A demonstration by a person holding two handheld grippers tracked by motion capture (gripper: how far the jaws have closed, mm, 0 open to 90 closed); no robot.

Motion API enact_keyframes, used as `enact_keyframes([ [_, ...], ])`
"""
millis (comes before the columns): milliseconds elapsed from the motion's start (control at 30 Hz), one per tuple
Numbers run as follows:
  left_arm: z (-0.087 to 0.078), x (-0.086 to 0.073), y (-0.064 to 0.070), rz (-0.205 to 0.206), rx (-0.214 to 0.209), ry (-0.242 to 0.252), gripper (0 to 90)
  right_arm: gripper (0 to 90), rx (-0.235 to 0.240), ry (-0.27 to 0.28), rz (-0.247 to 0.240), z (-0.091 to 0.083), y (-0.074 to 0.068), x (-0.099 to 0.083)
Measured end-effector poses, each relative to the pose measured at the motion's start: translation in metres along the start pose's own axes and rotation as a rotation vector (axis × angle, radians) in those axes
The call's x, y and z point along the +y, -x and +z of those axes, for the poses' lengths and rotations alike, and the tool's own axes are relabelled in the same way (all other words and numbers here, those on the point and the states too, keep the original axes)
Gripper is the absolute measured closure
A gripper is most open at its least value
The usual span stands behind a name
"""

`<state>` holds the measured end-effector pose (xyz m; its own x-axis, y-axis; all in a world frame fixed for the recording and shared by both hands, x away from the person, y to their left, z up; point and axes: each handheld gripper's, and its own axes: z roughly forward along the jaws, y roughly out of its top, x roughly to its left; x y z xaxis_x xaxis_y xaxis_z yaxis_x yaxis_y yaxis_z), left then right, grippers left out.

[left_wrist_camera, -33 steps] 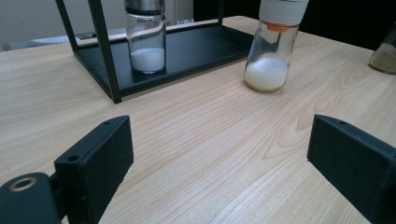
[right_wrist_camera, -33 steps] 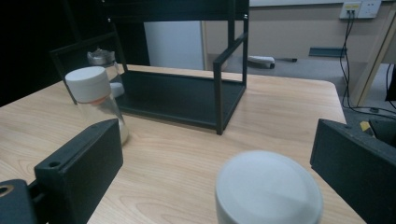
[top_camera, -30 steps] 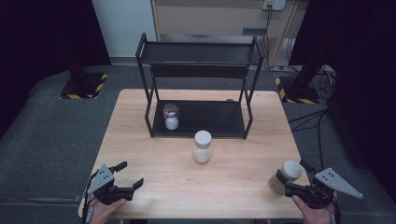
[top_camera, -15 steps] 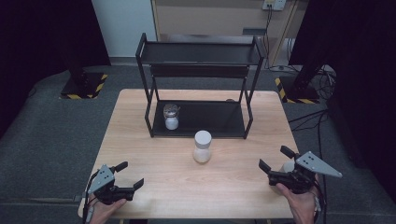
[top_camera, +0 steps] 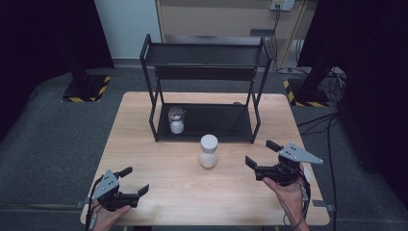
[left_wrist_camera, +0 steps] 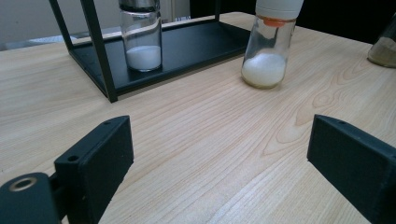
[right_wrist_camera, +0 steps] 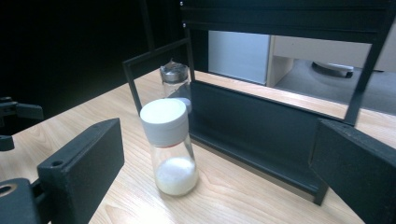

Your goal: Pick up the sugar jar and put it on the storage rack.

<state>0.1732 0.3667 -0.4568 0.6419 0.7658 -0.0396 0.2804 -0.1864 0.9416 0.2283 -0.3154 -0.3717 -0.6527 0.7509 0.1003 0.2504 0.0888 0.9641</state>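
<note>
White-capped bottle (top_camera: 209,150) at frame centre looks top-heavy, so the wide-open right gripper (top_camera: 264,155) nearing it could perhaps knock it over.

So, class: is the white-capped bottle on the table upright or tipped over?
Upright. The white-capped bottle stands on its base on the table, cap on top, white powder settled level at the bottom.

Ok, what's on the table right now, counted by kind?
Glass bottles: 3 (white-capped bottle, silver-lidded bottle on the rack's lower shelf, tan-powder bottle)
Black rack: 1
Grippers: 2 (left gripper, right gripper), jaws open on both
Total: 6
</note>
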Motion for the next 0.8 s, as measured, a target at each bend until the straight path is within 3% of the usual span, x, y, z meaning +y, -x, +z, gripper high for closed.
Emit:
enact_keyframes([
  [500, 0.0, 0.001, 0.001, 0.006, 0.0, -0.002, 6.3, 3.4, 0.071, -0.028, -0.014, 0.039, -0.006, 0.009],
  [800, 0.0, 0.001, 0.001, 0.008, -0.002, -0.004, 6.3, 3.7, 0.103, -0.077, -0.028, 0.065, -0.011, 0.011],
])
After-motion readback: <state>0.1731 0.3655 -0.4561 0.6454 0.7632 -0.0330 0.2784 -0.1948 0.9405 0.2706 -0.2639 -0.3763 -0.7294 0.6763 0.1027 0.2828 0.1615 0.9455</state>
